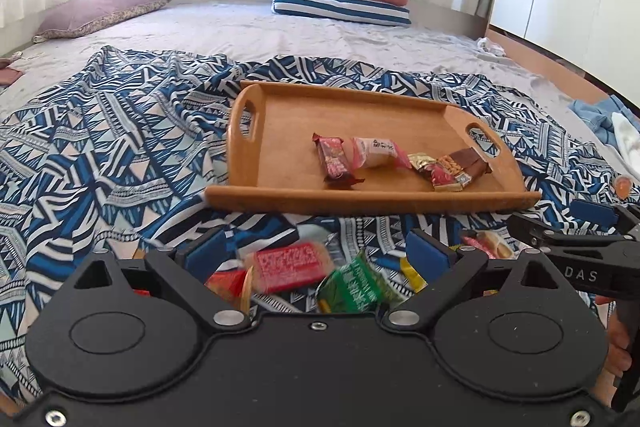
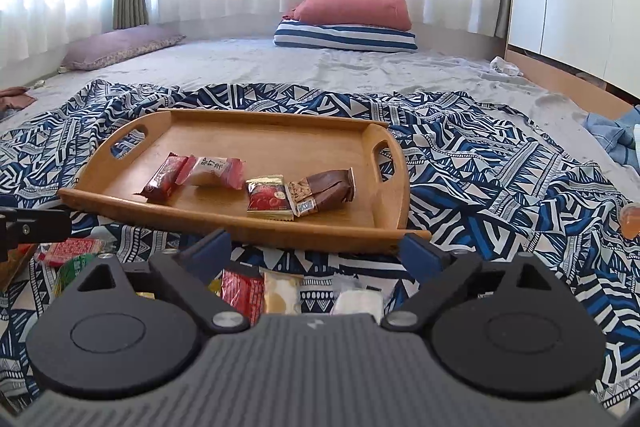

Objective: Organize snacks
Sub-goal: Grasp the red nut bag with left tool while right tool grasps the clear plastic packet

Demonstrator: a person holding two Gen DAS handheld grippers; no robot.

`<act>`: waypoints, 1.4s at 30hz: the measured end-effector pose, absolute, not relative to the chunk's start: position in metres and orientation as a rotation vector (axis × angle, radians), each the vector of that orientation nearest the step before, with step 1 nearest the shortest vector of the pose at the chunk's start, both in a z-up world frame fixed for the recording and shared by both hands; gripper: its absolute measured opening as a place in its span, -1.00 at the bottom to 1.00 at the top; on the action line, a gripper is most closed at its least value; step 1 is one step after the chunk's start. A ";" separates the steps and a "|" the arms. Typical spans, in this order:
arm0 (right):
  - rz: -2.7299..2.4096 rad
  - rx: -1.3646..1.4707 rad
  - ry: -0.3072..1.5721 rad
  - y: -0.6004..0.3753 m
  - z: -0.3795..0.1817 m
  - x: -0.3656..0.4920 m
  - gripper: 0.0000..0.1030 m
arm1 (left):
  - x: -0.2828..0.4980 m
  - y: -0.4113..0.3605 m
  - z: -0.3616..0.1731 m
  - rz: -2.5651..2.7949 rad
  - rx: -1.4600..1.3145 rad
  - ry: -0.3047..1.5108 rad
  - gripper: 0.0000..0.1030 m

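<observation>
Both grippers, L [image 1: 316, 247] + R [image 2: 316, 251], fingers spread wide, holding nothing. Four snacks [image 2: 268, 197] in row on wood tray [image 2: 280, 135]. More snacks [image 1: 294, 265] loose on blue cloth [image 1: 100, 147] near grippers.

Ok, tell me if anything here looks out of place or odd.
Nothing damaged or spilled. The wooden tray sits tilted on the rumpled patterned cloth, holding four snacks in a row. Several more snacks lie loose on the cloth in front of the tray, not yet sorted.
</observation>
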State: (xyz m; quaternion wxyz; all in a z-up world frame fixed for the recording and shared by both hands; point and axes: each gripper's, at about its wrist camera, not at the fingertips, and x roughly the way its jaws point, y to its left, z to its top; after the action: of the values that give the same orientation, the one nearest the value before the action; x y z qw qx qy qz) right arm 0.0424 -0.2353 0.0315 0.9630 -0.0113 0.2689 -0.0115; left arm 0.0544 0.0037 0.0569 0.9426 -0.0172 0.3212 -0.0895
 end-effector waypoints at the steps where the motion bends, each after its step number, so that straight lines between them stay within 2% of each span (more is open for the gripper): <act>1: -0.023 -0.031 0.541 -0.234 0.030 0.039 0.94 | 0.052 0.005 0.056 -0.175 -0.033 0.653 0.88; 14: -0.069 -0.076 0.537 -0.238 0.018 0.027 1.00 | 0.034 0.036 0.043 -0.083 0.029 0.603 0.96; 27: -0.222 -0.021 0.592 -0.273 -0.002 0.029 1.00 | 0.033 0.058 0.021 -0.018 0.046 0.623 0.96; 42: -0.196 0.012 0.633 -0.267 -0.020 0.040 1.00 | 0.049 0.059 0.006 -0.018 0.032 0.659 0.96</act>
State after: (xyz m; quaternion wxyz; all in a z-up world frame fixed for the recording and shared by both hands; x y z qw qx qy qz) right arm 0.0397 -0.2666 -0.0198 0.9456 0.0059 0.3107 -0.0960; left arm 0.0487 0.0587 0.0056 0.9460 0.0159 0.3236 -0.0086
